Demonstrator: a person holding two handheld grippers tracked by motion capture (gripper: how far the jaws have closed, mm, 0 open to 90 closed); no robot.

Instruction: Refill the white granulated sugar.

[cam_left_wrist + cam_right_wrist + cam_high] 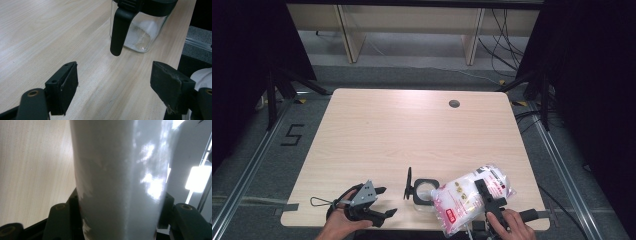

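So with your right gripper (486, 196) clamped on the bag (467, 197) and left gripper (382, 202) open, tip slowly over the jar (424, 192), steadying its handle (120, 30).

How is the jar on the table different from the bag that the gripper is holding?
The jar is clear, hard glass with a black rim and an open black lid; the bag is soft white plastic with red print. The jar stands upright on the table by itself; the bag is tilted over the jar, clamped in the right gripper. The bag looks bigger than the jar. Both seem to hold something white.
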